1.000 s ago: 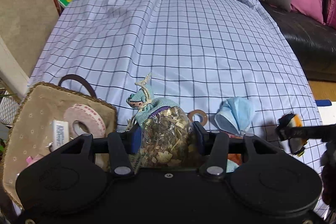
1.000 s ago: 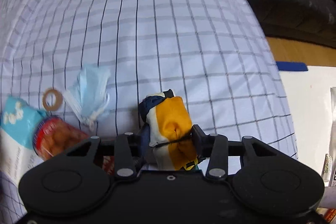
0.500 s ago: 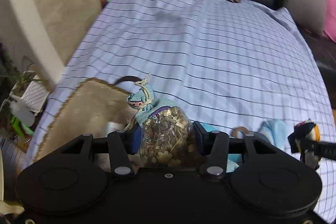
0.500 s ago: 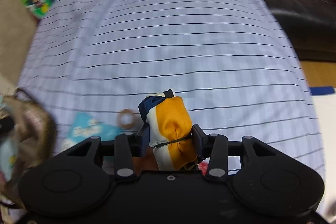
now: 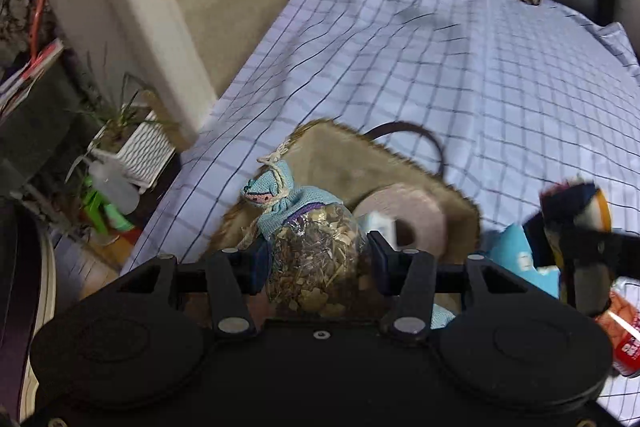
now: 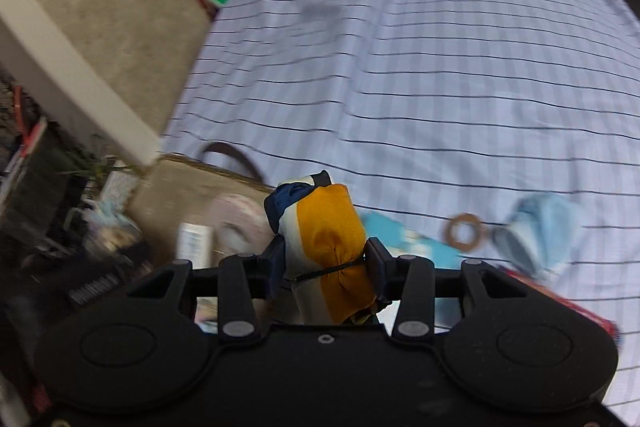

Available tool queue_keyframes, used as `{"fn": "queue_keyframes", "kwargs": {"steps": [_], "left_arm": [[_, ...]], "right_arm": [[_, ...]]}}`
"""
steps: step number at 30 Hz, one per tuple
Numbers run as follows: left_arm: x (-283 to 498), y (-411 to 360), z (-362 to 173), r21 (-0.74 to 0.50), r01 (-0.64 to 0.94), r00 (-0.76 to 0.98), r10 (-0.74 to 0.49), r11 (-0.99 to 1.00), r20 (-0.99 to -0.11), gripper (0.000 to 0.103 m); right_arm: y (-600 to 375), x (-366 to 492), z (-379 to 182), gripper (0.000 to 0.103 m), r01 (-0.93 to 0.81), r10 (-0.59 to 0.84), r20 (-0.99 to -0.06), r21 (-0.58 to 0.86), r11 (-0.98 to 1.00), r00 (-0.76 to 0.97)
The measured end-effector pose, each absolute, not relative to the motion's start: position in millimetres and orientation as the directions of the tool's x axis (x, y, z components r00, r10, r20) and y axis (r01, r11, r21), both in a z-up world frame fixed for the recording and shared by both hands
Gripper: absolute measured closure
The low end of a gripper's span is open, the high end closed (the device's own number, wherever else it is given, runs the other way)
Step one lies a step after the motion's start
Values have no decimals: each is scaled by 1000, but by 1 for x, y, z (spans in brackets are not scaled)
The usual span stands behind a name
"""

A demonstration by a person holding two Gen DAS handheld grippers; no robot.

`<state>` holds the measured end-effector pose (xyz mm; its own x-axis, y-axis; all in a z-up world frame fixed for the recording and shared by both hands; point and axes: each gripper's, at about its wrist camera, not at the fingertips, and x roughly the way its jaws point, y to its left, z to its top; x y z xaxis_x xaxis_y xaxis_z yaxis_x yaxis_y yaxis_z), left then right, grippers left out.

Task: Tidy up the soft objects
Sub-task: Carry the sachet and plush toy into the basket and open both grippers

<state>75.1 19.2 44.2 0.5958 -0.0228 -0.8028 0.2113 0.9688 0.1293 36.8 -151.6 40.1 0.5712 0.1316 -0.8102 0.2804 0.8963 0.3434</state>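
Over the basket [image 5: 448,195] your left gripper [image 5: 316,253] grips the sachet [image 5: 312,251] by its clear belly, jaws pinched on both sides, tied top pointing away so it can drop in upright. Your right gripper [image 6: 326,261] clamps the orange pouch [image 6: 328,247] at its tied waist, where the string gives the fingers a narrow spot to bite; it hangs near the basket's right edge. Inside the basket a tape roll [image 5: 408,219] takes up space, so you should aim the sachet for the bare lining. Blur hides most of it, but the blue mask [image 6: 540,231] and brown ring [image 6: 466,233] probably lie loose on the cloth [image 6: 420,67].
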Motion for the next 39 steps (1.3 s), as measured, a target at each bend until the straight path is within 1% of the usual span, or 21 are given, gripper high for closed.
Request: {"fn": "queue_keyframes", "kwargs": {"steps": [4, 7, 9, 10, 11, 16, 23, 27, 32, 39], "left_arm": [[80, 35, 38, 132, 188, 579, -1, 973, -816, 54], [84, 42, 36, 134, 175, 573, 9, 975, -819, 49], [85, 47, 36, 132, 162, 577, 15, 978, -816, 29], [85, 49, 37, 132, 156, 583, 17, 979, -812, 28], [85, 50, 39, 137, 144, 594, 25, 980, -804, 28], [80, 50, 44, 206, 113, 654, 83, 972, -752, 28], [82, 47, 45, 191, 145, 643, 55, 971, -764, 28], [80, 42, 43, 198, 151, 642, 57, 968, -765, 28], [78, 31, 40, 198, 172, 631, 46, 965, -774, 28], [66, 4, 39, 198, 241, 631, 2, 950, -776, 28]], "right_arm": [[-120, 58, 44, 60, 243, 178, -790, 382, 892, 587], [-100, 71, 44, 59, 204, 204, -774, 394, 896, 600], [-91, 77, 45, 56, 179, 226, -754, 414, 893, 617], [-86, 79, 46, 50, 178, 225, -747, 417, 891, 625], [-83, 80, 47, 48, 174, 221, -743, 414, 893, 632], [-79, 80, 47, 48, 171, 169, -745, 357, 918, 646], [-104, 68, 42, 48, 235, 113, -771, 325, 916, 627], [-114, 61, 35, 48, 279, 69, -806, 282, 918, 588], [-133, 48, 29, 44, 324, 12, -835, 227, 918, 550], [-178, 22, 27, 40, 397, -79, -853, 156, 905, 516]]}}
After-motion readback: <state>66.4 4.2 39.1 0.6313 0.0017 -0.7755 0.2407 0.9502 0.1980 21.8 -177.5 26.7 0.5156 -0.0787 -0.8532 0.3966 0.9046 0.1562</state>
